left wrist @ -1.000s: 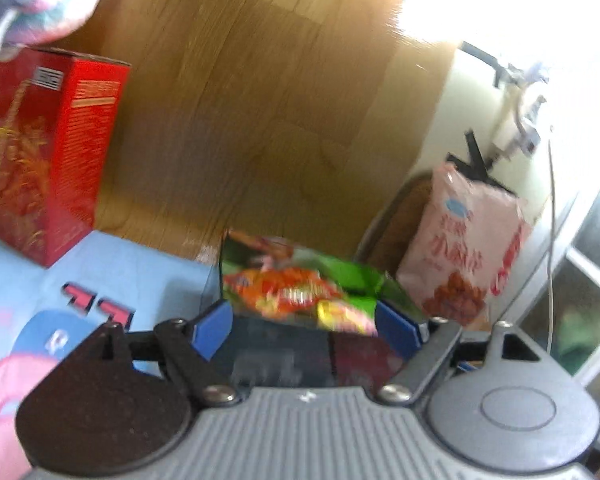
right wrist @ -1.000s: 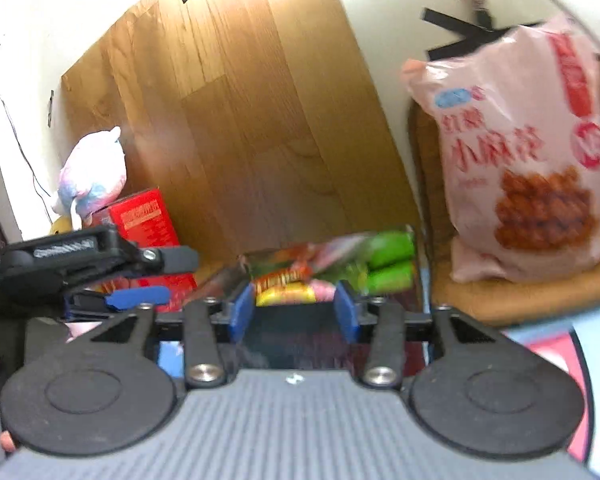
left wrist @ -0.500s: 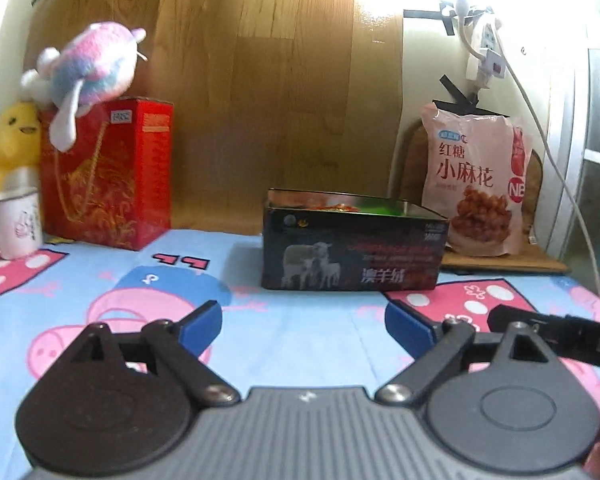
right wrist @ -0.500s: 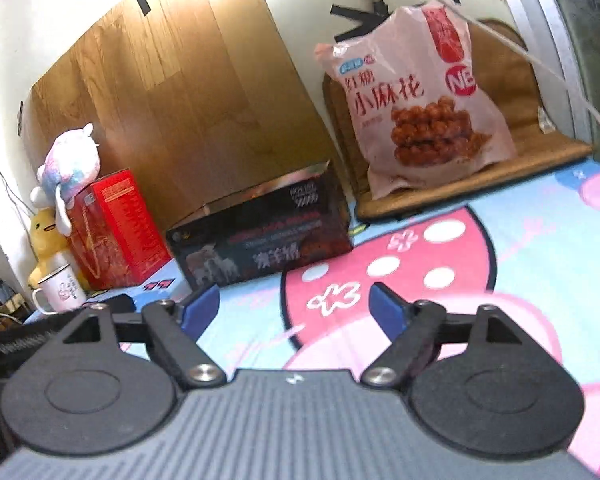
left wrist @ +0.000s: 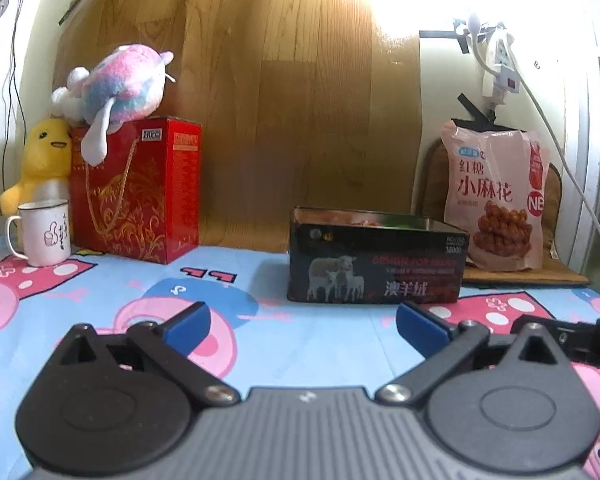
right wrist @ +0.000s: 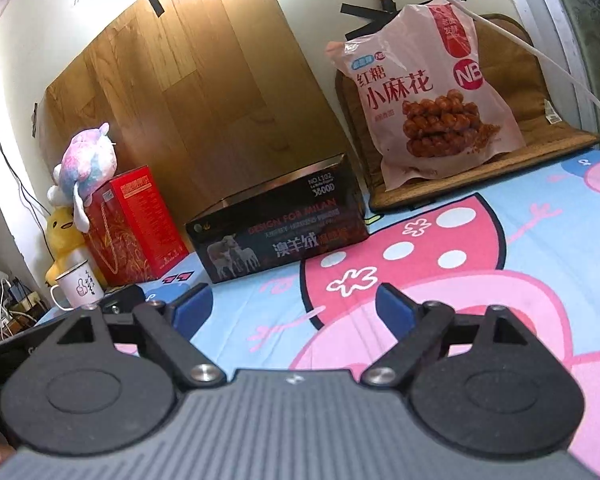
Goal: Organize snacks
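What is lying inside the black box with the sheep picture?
Over the rim of the black box, only a strip of orange and green packaging shows in the left wrist view. The walls cover the rest, so what and how much is inside stays hidden.

Snack bag (left wrist: pixel 496 196) right of box (left wrist: pixel 376 264), mug (left wrist: pixel 44 232) far left.

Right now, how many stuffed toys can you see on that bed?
2. A pink-and-blue plush animal lies on top of the tall red gift box at the back left. A yellow plush duck sits beside that box, behind the white enamel mug. Others may be out of view.
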